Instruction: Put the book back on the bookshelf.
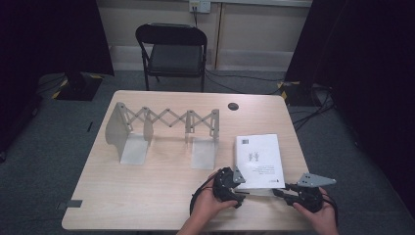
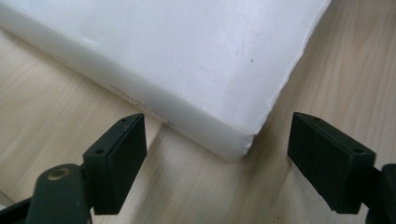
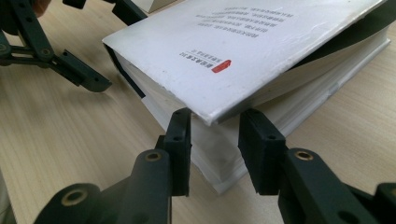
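A thick white book (image 1: pixel 258 159) lies flat on the right side of the wooden table (image 1: pixel 147 186), its near edge toward me. My left gripper (image 1: pixel 243 195) is at the book's near left corner; in the left gripper view the gripper (image 2: pixel 224 163) is open, its jaws wide apart around that corner (image 2: pixel 233 144) without touching it. My right gripper (image 1: pixel 280 192) is at the near right corner. In the right gripper view the gripper (image 3: pixel 215 140) is open narrowly, and the corner of the front cover (image 3: pixel 243 51) pokes between its jaws. The cover is raised off the pages.
An expanding metal book rack (image 1: pixel 161 129) with upright plates stands across the middle left of the table. A round black cap (image 1: pixel 233 106) sits in the tabletop at the back. A black folding chair (image 1: pixel 173 49) stands beyond the far edge. Cables lie on the floor at right.
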A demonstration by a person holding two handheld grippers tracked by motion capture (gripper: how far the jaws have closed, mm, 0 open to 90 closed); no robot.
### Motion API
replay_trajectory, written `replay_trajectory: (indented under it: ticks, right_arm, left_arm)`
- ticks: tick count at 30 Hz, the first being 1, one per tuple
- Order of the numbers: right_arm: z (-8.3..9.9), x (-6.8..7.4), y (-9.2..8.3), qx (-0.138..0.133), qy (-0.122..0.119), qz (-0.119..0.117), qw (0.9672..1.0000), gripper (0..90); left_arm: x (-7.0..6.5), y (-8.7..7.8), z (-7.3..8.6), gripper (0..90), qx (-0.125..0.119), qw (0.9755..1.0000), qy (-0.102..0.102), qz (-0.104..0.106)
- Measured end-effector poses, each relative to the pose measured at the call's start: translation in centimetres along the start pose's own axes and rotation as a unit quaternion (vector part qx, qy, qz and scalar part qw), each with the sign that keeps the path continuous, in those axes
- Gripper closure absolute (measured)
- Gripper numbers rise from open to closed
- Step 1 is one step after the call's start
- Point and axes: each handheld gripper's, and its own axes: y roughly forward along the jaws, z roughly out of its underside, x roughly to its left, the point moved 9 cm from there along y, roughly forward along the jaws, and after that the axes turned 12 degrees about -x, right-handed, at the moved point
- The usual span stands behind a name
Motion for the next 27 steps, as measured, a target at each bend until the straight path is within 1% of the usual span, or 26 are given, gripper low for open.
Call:
replay_trajectory:
  ticks: [2,3,4,5,6,8,9,10,11,13,14,15,16,17,18,19,20,21,22,23,24,25,26,27]
  right_arm:
    - [0.1,0.0,0.0,0.001,0.0,0.0,1.0,65.3]
    - [0.1,0.0,0.0,-0.002,0.006,-0.001,1.0,65.4]
    - [0.0,0.0,0.0,-0.002,0.008,-0.002,1.0,65.4]
    - [0.0,0.0,0.0,-0.001,0.004,-0.001,1.0,65.5]
    - [-0.1,0.1,0.0,-0.001,0.002,0.001,1.0,65.5]
    - [-0.1,0.1,0.0,0.0,0.001,0.002,1.0,65.5]
    - [0.0,0.1,0.0,0.0,0.0,0.001,1.0,65.4]
    - [0.0,0.1,0.0,0.0,0.003,0.0,1.0,65.5]
    - [-0.1,0.1,-0.1,-0.003,0.007,-0.002,1.0,65.7]
    - [-0.1,0.1,-0.2,-0.004,0.009,-0.002,1.0,65.8]
    - [-0.2,0.1,-0.2,-0.006,0.009,-0.003,0.9999,66.0]
    - [-0.3,0.0,-0.2,-0.008,0.012,-0.003,0.9999,66.0]
    - [-0.4,0.1,-0.2,-0.008,0.011,-0.004,0.9999,66.0]
    - [-0.7,0.1,-0.2,-0.01,0.013,-0.006,0.9998,66.1]
    - [-0.7,0.1,-0.2,-0.01,0.013,-0.006,0.9998,66.1]
    - [-1.1,0.1,-0.2,-0.016,0.02,-0.009,0.9996,66.2]
    - [-1.1,0.1,-0.2,-0.016,0.02,-0.009,0.9996,66.2]
    - [-1.2,0.2,-0.2,-0.014,0.019,-0.01,0.9997,66.3]
    - [-1.4,0.3,-0.1,-0.014,0.013,-0.01,0.9998,66.3]
    - [-1.6,0.3,0.1,-0.013,0.011,-0.01,0.9998,66.5]
    - [-1.7,0.4,0.2,-0.012,0.011,-0.012,0.9998,66.7]
    - [-1.8,0.5,0.3,-0.01,0.013,-0.014,0.9998,66.8]
    - [-1.9,0.5,0.4,-0.01,0.012,-0.016,0.9998,66.9]
    - [-1.9,0.5,0.6,-0.01,0.018,-0.019,0.9996,66.8]
  left_arm:
    - [-0.2,0.0,-0.3,16.3,-0.004,1.0,0.001,0.002]
    - [-0.2,0.1,-0.5,14.3,-0.001,1.0,0.007,0.002]
    - [-0.1,0.1,-0.6,14.3,0.003,0.9999,0.012,-0.003]
    - [0.2,0.3,-1.0,14.9,0.003,0.9997,0.015,-0.017]
    - [0.4,0.4,-1.3,15.5,0.003,0.9997,0.011,-0.021]
    - [0.4,0.3,-1.5,15.2,0.001,0.9998,0.008,-0.019]
    - [0.4,0.2,-2.1,16.1,-0.01,0.9996,0.019,-0.016]
    - [0.3,0.0,-2.4,16.6,-0.018,0.9995,0.025,-0.007]
    - [0.2,-0.1,-2.7,16.6,-0.022,0.9995,0.024,-0.002]
    - [0.0,0.1,-3.0,16.2,-0.022,0.9995,0.025,0.0]
    - [-0.2,0.3,-3.3,14.3,-0.024,0.9993,0.029,-0.006]
    - [-0.2,0.4,-3.4,13.8,-0.02,0.9988,0.043,-0.009]
    - [-0.1,0.6,-3.6,12.6,-0.021,0.9985,0.049,-0.011]
    - [-0.1,0.9,-4.0,13.7,-0.028,0.9986,0.045,-0.007]
    - [-0.1,0.9,-4.0,14.1,-0.028,0.9986,0.045,-0.007]
    - [0.1,1.2,-4.3,12.0,-0.025,0.9988,0.042,-0.007]
    - [0.1,1.2,-4.3,9.6,-0.025,0.9988,0.042,-0.007]
    - [0.0,1.4,-4.3,9.6,-0.019,0.9988,0.045,-0.002]
    - [0.0,1.7,-4.3,4.7,-0.017,0.9987,0.049,-0.005]
    - [0.0,2.0,-4.2,1.0,-0.008,0.998,0.06,-0.018]
    - [0.1,2.2,-4.2,0.0,-0.007,0.9969,0.071,-0.033]
    - [0.1,2.4,-4.2,0.0,-0.008,0.9961,0.078,-0.042]
    - [0.3,2.6,-4.2,0.0,-0.007,0.9947,0.088,-0.053]
    - [0.4,2.8,-4.3,0.0,-0.013,0.9943,0.082,-0.066]
